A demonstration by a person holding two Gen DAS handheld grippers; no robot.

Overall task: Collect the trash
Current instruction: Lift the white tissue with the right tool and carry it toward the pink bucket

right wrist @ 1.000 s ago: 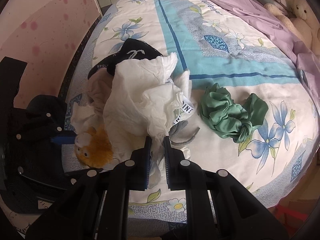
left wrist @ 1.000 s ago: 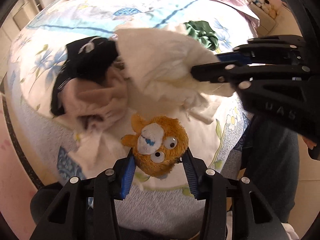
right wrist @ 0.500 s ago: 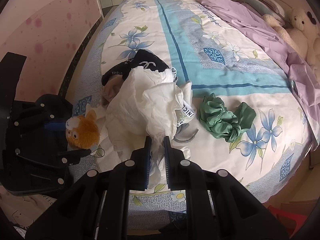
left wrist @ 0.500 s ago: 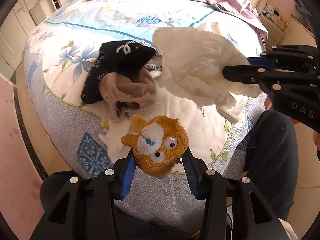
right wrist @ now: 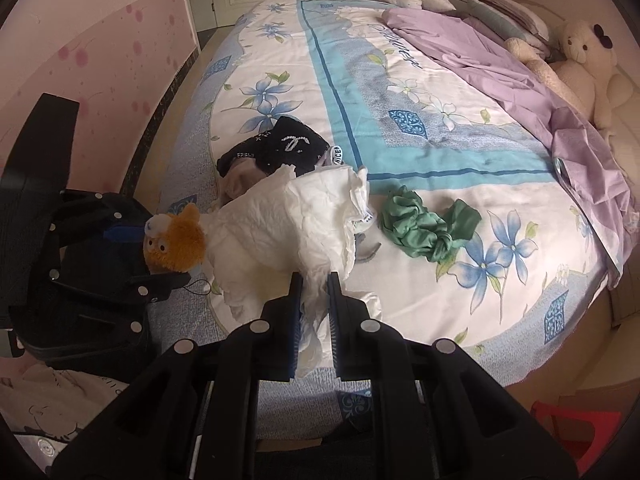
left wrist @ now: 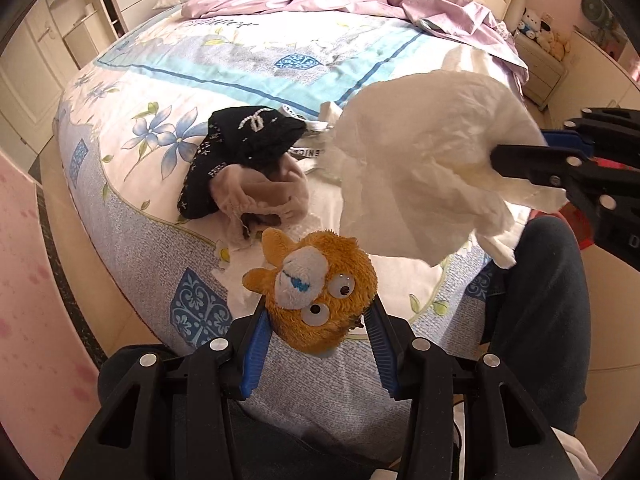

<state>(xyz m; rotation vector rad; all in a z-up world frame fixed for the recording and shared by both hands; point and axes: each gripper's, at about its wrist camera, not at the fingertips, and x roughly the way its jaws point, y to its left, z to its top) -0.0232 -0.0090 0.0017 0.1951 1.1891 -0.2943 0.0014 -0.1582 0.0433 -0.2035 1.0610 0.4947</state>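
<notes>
Above the bed's [right wrist: 400, 92] near edge, the right hand-held gripper [right wrist: 314, 296] pinches crumpled white paper [right wrist: 288, 228]; beside it the left hand-held gripper [left wrist: 318, 332] grips an orange plush toy [left wrist: 316, 292]. Lifting looks done; next, carry both to a bin, unseen here.

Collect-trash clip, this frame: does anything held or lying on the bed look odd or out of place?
Yes. The left gripper is clamped on an orange plush toy, hardly trash, while the right gripper pinches crumpled white paper. Dark clothes and a green cloth lie scattered on the bed.
</notes>
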